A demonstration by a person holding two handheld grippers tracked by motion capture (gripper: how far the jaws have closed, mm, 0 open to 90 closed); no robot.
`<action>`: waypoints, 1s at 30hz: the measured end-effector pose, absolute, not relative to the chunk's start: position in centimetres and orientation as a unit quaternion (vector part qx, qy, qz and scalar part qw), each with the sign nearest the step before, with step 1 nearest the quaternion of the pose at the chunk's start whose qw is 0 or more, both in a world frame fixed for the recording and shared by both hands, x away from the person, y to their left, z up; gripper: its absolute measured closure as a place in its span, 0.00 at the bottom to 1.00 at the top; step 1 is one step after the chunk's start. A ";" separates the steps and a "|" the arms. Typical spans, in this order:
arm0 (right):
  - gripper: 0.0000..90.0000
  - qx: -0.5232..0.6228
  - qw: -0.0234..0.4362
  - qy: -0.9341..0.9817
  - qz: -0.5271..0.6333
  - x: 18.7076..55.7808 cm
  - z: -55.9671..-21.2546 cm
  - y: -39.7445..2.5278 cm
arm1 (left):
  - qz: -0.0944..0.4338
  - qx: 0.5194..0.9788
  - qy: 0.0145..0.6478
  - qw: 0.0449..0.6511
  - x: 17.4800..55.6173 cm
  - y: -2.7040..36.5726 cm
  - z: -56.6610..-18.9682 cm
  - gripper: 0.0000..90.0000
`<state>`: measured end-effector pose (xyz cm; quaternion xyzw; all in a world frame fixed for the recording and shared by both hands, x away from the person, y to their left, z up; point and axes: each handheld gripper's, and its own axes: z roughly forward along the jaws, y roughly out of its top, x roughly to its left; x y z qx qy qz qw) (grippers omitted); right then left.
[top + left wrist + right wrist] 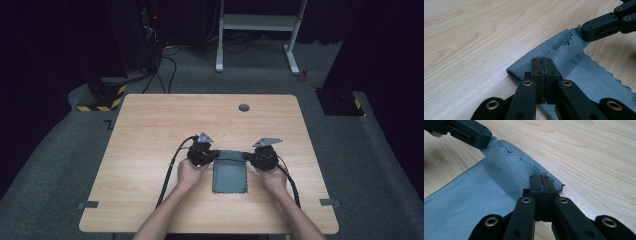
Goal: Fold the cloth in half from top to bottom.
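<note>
A grey-blue cloth [229,173] with a diamond weave and zigzag edges lies on the wooden table [150,130], its far edge lifted and folded over. My left gripper [216,155] is shut on the cloth's far left corner; in the left gripper view its jaws [541,59] pinch the cloth [584,72]. My right gripper [246,157] is shut on the far right corner, and the right gripper view has its jaws [540,177] closed over the folded cloth [474,195]. Each gripper view also catches the other gripper, the right gripper [584,31] and the left gripper [485,141], at the opposite corner.
A small round grey grommet [244,107] sits in the table near its far edge. Black cables [170,165] trail from both grippers back along the forearms. Beyond the table stand a white desk frame [257,30] and a yellow-black striped base [100,102] on the carpet.
</note>
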<state>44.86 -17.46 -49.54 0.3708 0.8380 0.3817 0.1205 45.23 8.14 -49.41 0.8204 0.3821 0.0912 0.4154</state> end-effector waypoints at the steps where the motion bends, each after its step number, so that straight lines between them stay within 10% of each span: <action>1: 1.00 0.372 0.119 0.837 0.382 44.8 -49.5 -17.5 | 0.090 0.820 0.383 0.416 45.2 8.2 -49.5 0.98; 30: 1.00 0.362 0.114 0.839 0.391 43.3 -49.7 -18.0 | 0.066 0.809 0.381 0.443 43.7 8.8 -49.9 0.98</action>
